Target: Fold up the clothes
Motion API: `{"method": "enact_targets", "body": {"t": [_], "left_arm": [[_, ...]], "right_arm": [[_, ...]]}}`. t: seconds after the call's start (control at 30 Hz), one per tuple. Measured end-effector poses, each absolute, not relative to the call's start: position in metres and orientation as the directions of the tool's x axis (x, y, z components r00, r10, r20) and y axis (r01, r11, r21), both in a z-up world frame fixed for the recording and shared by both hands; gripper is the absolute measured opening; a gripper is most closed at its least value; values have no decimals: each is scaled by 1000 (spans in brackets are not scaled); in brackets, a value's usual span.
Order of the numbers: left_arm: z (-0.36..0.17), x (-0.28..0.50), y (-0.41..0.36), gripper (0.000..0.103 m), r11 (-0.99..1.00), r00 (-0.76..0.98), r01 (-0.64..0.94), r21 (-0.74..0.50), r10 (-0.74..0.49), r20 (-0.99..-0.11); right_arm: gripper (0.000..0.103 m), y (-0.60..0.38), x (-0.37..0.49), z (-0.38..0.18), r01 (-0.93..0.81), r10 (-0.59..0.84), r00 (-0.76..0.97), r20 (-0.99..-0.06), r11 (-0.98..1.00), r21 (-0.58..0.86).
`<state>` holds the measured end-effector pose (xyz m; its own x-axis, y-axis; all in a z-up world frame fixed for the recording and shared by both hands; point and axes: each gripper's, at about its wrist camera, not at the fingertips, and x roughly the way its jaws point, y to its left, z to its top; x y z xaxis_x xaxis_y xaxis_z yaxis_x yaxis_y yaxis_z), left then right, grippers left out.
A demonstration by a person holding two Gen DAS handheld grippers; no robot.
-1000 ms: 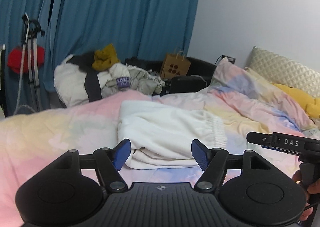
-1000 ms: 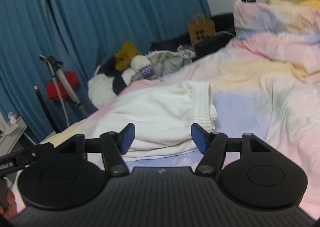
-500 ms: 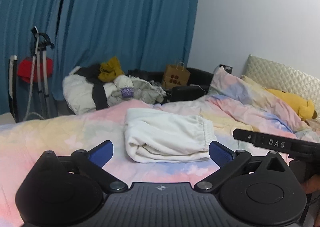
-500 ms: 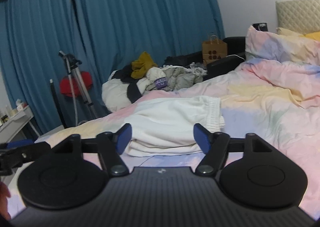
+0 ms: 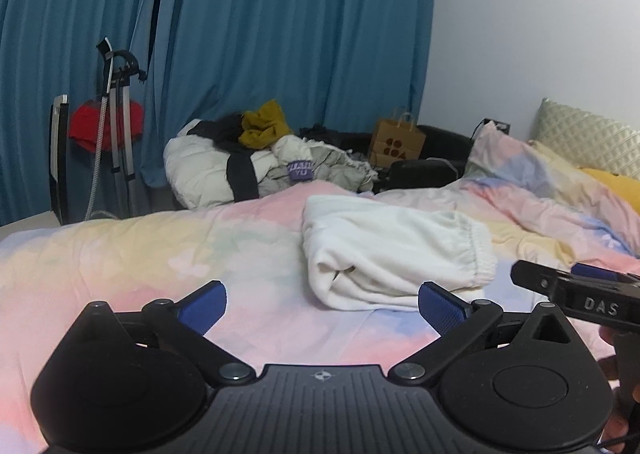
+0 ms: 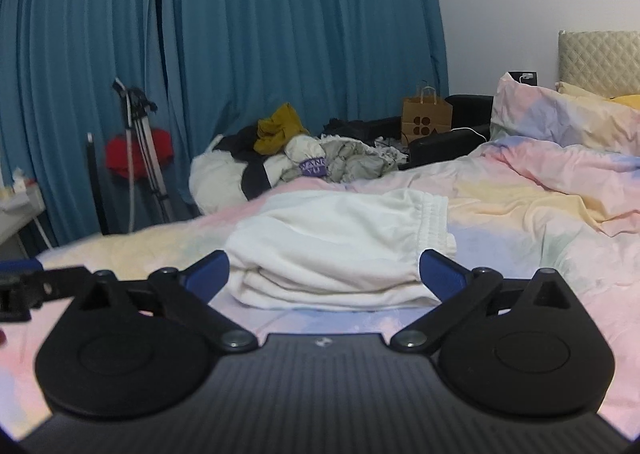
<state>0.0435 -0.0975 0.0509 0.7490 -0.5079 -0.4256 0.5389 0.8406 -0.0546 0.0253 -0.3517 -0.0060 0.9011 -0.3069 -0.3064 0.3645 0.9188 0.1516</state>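
Observation:
A white garment (image 5: 392, 254) (image 6: 332, 238) lies folded into a thick bundle on the pastel duvet (image 5: 160, 254) (image 6: 540, 213), its elastic waistband to the right. My left gripper (image 5: 322, 306) hovers low over the duvet a little short of the bundle, open wide with nothing between its blue pads. My right gripper (image 6: 325, 274) faces the bundle's near edge. Its jaws are opening, and its pads stand off to either side of the cloth without pressing on it. Each gripper shows at the edge of the other's view: the right gripper (image 5: 576, 294) and the left gripper (image 6: 24, 286).
A heap of unfolded clothes (image 5: 256, 161) (image 6: 304, 157) sits past the bed's far edge, beside a brown paper bag (image 5: 396, 141). A tripod with something red (image 5: 116, 125) stands by the blue curtain. Pillows (image 5: 592, 141) and rumpled duvet fill the right.
Both grippers have drawn back from the folded garment, which now looks farther off. The left jaws spread wide first, then the right jaws. The garment has stayed in place.

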Motion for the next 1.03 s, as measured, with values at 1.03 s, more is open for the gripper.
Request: {"method": "enact_targets", "body": {"t": [1.03], "left_arm": [[45, 36, -103, 103, 850, 763, 527, -14, -480, -432]], "right_arm": [[103, -361, 32, -30, 404, -318, 874, -367, 895, 187]]}}
